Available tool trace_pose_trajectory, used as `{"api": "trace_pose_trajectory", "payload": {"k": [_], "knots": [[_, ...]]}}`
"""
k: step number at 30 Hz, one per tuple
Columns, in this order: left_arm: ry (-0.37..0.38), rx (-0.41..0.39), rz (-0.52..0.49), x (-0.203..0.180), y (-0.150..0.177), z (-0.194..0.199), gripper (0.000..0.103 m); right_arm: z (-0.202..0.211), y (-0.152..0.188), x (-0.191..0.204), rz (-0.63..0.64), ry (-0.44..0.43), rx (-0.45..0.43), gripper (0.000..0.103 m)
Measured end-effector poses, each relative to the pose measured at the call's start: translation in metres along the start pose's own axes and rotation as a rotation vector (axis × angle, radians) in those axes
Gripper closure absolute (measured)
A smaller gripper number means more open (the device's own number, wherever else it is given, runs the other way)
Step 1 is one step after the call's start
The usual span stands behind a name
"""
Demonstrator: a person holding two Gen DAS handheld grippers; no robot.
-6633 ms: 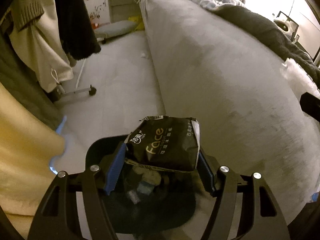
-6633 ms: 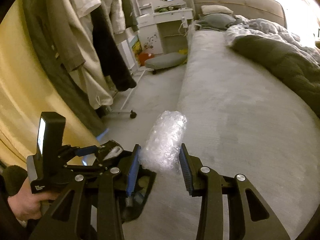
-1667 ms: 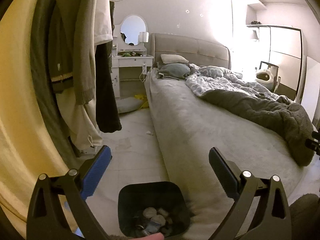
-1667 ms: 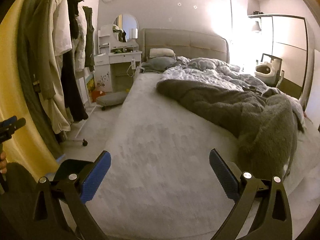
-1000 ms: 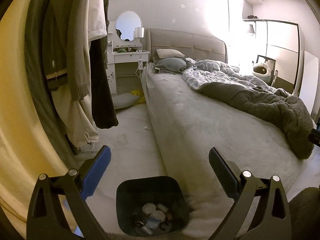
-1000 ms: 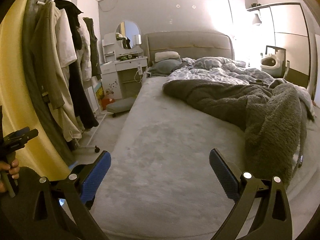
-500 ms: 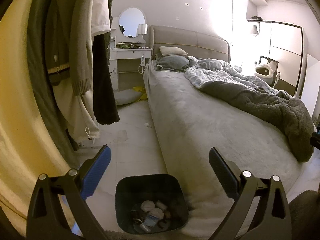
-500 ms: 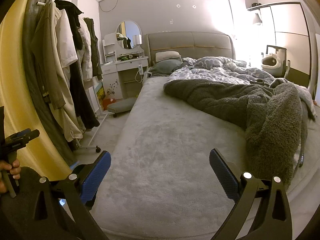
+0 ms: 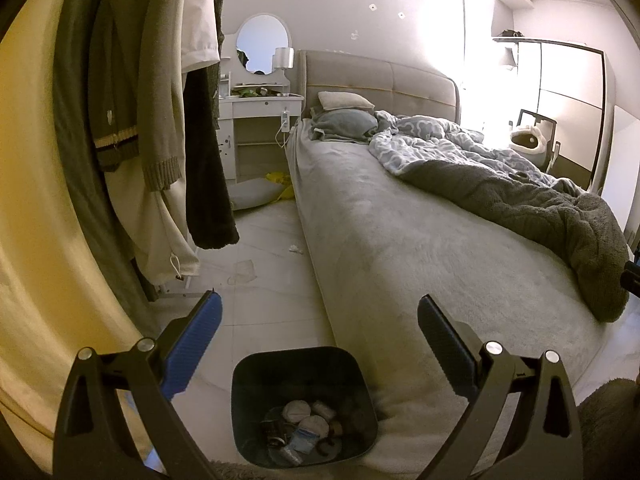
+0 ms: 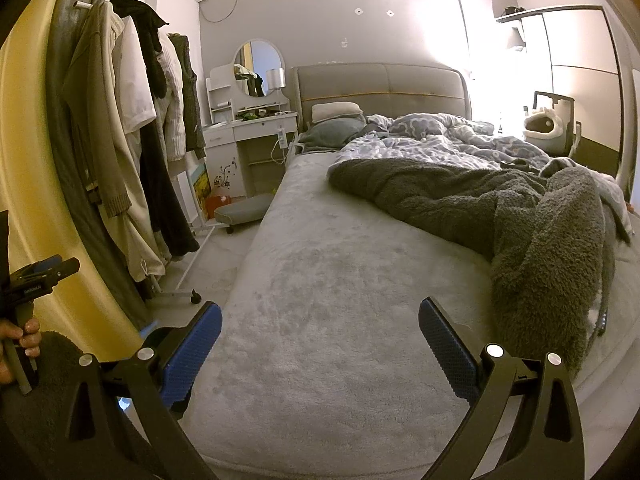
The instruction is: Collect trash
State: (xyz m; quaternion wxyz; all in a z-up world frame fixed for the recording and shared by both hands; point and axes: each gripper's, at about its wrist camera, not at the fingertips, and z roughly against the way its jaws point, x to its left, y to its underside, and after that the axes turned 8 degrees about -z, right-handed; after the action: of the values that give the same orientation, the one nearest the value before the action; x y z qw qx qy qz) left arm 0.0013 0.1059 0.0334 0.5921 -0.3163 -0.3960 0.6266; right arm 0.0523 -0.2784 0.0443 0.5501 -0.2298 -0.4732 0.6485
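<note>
Both spread and empty, the left hand-held gripper (image 9: 318, 320) is nearer the likely scrap (image 9: 295, 248) ahead on the floor (image 9: 264, 276) by the bed's (image 9: 400, 240) left edge than the right hand-held gripper (image 10: 320, 322)

We see strong white glare on the wall (image 9: 476, 60) at the upper right, which washes out details there. The left side is dim and yellowish. The fisheye bends the edges, with dark corners.

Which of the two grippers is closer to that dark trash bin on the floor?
Left. The left gripper hangs open right above the trash bin; the right gripper, also open, is over the bed, off to the bin's side.
</note>
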Motion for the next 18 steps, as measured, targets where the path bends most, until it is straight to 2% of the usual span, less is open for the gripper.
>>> {"api": "trace_pose_trajectory", "payload": {"k": [18], "knots": [[0.001,0.004,-0.006,-0.0009,0.0006,-0.0013,0.003,0.0003,-0.0007,-0.0001,0.001,0.000,0.000,0.003]]}}
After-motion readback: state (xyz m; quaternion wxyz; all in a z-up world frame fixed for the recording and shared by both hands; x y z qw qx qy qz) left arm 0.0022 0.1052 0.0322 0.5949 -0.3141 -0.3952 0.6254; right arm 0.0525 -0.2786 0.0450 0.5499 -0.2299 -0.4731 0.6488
